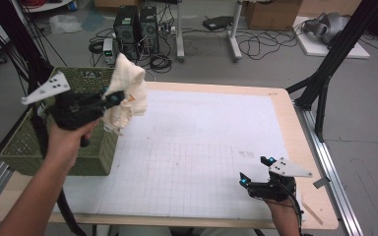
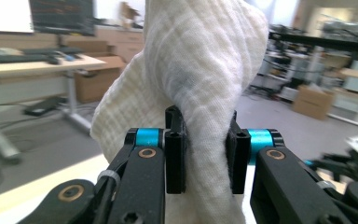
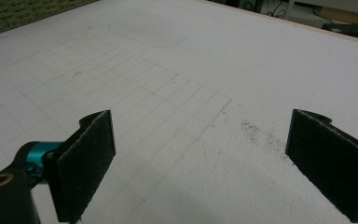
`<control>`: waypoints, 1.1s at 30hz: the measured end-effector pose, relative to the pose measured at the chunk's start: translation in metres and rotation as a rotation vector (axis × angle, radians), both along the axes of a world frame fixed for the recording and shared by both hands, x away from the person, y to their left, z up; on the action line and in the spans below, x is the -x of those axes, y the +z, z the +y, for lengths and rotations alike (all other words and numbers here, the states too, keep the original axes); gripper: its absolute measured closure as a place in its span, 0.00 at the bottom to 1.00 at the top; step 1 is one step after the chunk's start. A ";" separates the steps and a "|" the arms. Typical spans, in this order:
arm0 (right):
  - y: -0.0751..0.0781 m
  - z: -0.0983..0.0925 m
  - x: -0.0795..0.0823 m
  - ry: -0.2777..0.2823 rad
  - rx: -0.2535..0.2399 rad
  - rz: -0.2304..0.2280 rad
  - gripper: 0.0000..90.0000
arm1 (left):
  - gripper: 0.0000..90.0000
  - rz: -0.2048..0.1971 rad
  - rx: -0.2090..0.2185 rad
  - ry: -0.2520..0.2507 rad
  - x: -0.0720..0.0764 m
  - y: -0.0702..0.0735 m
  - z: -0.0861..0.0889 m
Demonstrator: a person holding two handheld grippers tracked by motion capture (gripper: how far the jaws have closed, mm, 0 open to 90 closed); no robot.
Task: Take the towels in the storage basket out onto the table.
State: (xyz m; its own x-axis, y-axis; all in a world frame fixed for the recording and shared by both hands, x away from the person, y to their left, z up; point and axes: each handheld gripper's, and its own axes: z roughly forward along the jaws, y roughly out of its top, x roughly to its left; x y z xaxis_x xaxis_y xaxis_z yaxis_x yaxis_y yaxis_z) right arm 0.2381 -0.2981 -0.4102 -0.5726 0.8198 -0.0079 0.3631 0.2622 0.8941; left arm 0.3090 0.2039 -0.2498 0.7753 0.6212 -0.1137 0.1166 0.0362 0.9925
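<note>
The cloth (image 2: 200, 70) is soft, cream, loosely woven cotton with a crinkled matt weave. The basket (image 1: 24, 147) is green latticed plastic. The table (image 1: 300, 147) has a pale wood edge under a matt white gridded mat (image 3: 191, 60), slightly scuffed.

a wooden table (image 1: 300, 147) with a pale, light-wood edge carries a white gridded mat (image 1: 202, 147) that covers nearly all of its top. the mat is marked with fine squares, a faint rounded outline (image 3: 144, 32) drawn toward its far part and a small dark smudge (image 3: 256, 130) toward the right. a green woven plastic basket (image 1: 83, 162) stands on the table's left end, partly over the mat's left border and reaching past the table's far left corner. a thin wooden stick (image 1: 312, 212) lies on the bare near right edge.
</note>
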 end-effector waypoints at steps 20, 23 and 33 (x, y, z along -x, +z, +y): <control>0.001 -0.002 0.001 -0.004 0.005 -0.001 0.08 | 0.82 0.164 -0.030 -0.334 0.007 -0.086 -0.121; 0.001 -0.003 0.002 -0.009 0.001 -0.001 0.08 | 0.82 0.176 -0.054 -0.367 0.007 -0.096 -0.133; -0.002 -0.004 0.002 -0.014 0.008 0.009 0.08 | 0.82 0.273 -0.051 -0.373 -0.003 -0.134 -0.143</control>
State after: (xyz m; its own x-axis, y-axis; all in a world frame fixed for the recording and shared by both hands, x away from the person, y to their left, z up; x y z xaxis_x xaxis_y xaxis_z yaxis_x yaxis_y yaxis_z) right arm 0.2362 -0.3022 -0.4118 -0.5612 0.8276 -0.0099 0.3743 0.2645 0.8888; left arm 0.3116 0.0613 -0.3838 0.8929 0.3154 -0.3214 0.3697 -0.1058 0.9231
